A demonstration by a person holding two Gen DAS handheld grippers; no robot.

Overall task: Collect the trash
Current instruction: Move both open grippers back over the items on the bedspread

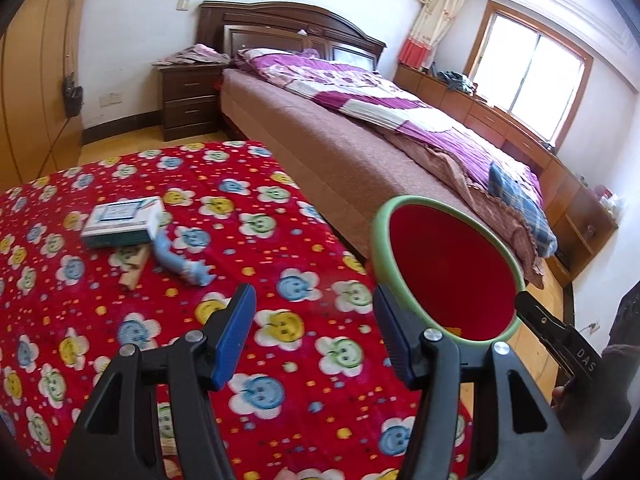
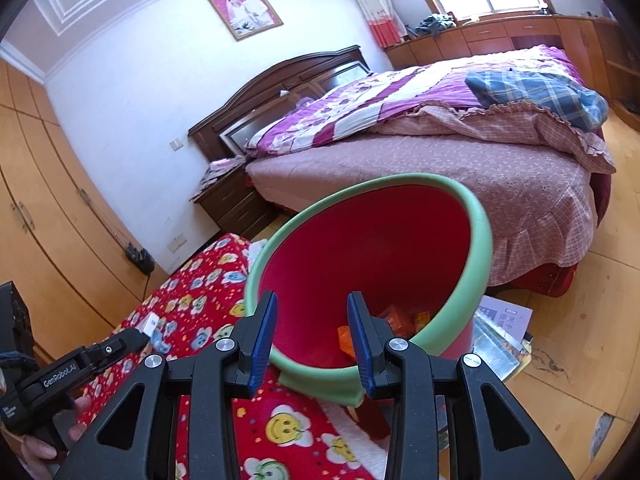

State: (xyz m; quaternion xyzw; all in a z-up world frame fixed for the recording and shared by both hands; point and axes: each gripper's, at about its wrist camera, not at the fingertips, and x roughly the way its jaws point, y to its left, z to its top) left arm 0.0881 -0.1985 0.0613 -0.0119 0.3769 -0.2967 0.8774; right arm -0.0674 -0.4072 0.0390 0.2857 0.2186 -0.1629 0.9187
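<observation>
Red bin (image 2: 380, 248) with green rim, frame centre, orange scraps inside. Right gripper (image 2: 312, 340): jaws parted above its near rim, nothing pinched. Left gripper (image 1: 316, 336): spread, empty, over flowered cloth (image 1: 120, 320); white box (image 1: 120, 222) at middle left.

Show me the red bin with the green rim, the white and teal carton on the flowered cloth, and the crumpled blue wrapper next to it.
Red bin with green rim (image 2: 482, 224), right wrist view: on its green rim.
White and teal carton (image 1: 120, 220), left wrist view: on its top face.
Crumpled blue wrapper (image 1: 176, 258), left wrist view: on its twisted middle.
</observation>
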